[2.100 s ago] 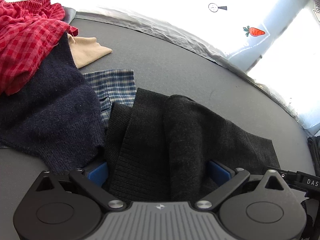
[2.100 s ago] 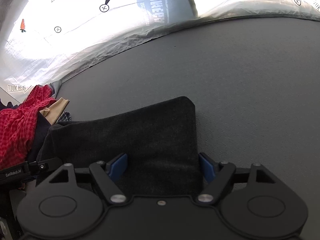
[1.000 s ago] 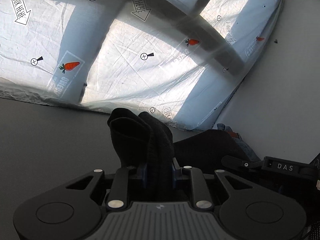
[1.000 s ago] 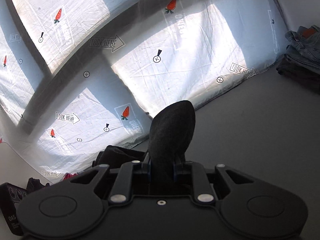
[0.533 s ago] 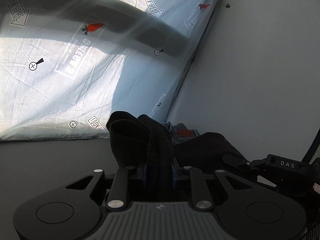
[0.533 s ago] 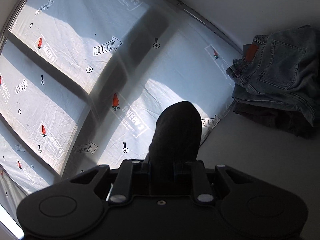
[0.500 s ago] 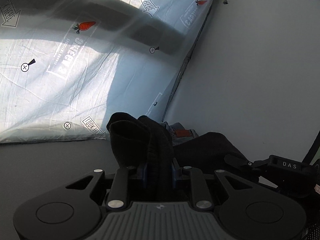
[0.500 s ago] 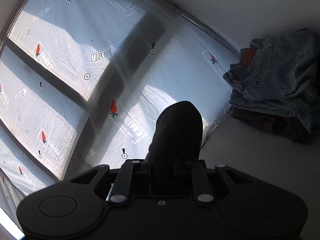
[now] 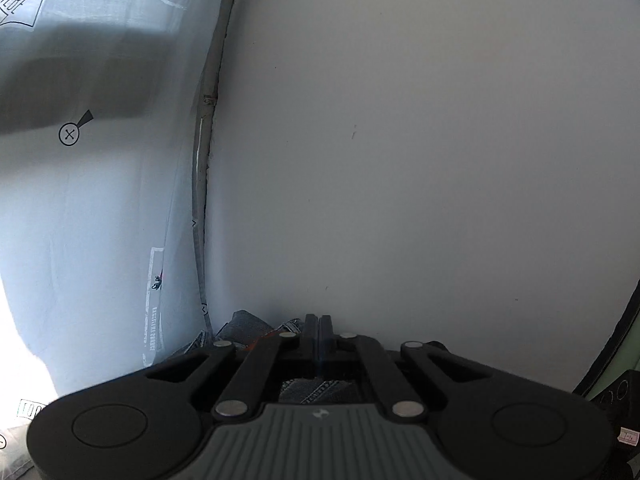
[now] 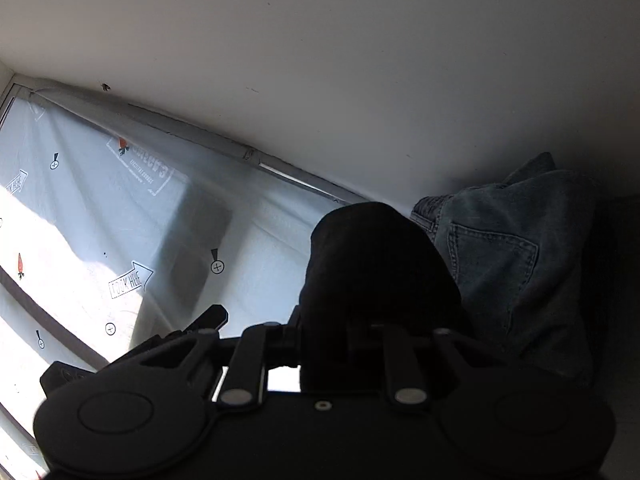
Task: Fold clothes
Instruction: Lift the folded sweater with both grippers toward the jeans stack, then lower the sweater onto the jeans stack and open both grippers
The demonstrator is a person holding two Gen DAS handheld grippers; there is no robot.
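Wall (image 9: 420, 140): plain white, fills the right and centre of the left wrist view.
Printed sheet (image 9: 92, 208): pale, with arrows and crosshair marks, left side of that view.
Jeans (image 10: 516, 264): folded blue denim, right of the right wrist view, against the wall.
Black garment (image 10: 372, 268): bunched, lower centre, just left of the jeans.
Right gripper (image 10: 324, 330): clenched on the black garment.
Left gripper (image 9: 319, 330): jaws have just closed fully, nothing between them; denim shows beneath it.

Matt black knit garment (image 10: 372, 264), faded denim jeans (image 10: 516, 264)
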